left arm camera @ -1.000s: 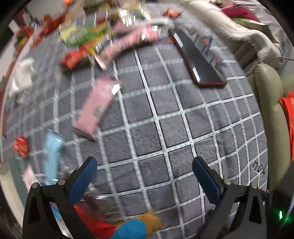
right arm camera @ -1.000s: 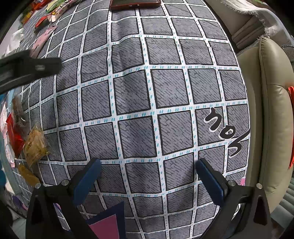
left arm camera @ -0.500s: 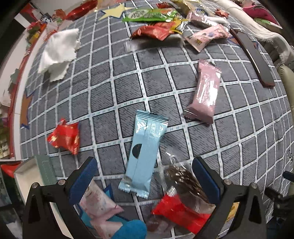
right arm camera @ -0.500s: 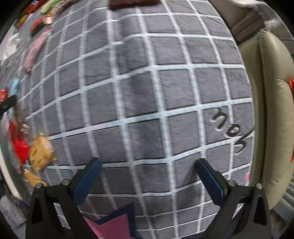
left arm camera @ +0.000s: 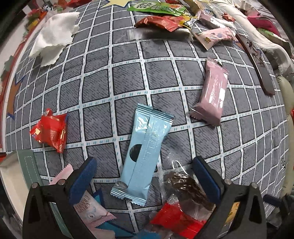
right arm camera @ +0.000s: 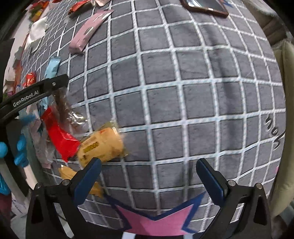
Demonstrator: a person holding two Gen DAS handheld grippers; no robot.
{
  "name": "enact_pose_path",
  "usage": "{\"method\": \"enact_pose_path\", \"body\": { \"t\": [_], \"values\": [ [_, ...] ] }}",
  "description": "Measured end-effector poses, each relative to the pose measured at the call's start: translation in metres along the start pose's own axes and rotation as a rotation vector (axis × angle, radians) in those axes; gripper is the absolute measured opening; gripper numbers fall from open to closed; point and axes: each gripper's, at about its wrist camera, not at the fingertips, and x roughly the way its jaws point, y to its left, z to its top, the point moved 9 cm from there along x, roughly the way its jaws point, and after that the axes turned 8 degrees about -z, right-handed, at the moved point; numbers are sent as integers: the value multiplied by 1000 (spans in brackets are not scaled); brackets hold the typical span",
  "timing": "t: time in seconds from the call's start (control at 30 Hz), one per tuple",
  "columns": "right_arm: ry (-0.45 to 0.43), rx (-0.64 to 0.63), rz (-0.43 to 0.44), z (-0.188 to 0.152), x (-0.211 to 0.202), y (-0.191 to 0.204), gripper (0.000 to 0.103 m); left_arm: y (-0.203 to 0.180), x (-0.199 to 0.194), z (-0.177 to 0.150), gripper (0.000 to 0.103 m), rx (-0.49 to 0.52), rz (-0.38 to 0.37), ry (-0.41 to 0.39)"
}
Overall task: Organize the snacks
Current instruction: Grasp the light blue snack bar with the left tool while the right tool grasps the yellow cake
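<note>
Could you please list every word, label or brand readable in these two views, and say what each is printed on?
"GenRobot.AI": on the black arm of the left tongs.
"CRUNCHY": apparently, partly hidden, on the pink-and-white packet.
Cursive word on the grey checked cloth: cut off, unreadable.
Print on the green packet, pink packet and yellow packet: too small or blurred.

Grey grid-pattern cloth (left arm camera: 128, 77) is carrying scattered snacks: blue packet (left arm camera: 143, 154) lying centre, pink packet (left arm camera: 213, 95) to its right, red packet (left arm camera: 50, 131) to its left. White tissue (left arm camera: 55, 38), green packet (left arm camera: 158, 7) and phone (right arm camera: 204, 6) are lying toward the far edge.
</note>
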Motion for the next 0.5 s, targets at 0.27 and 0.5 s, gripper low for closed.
{"method": "enact_pose_path", "body": {
  "t": [0.27,0.5],
  "values": [
    [64,319,166,28,5,-9,103,-26,-5,10,55,47,10,-2],
    [40,249,7,56,1,26,71,-17,-52,5,25,-17,-57,-69]
  ]
}}
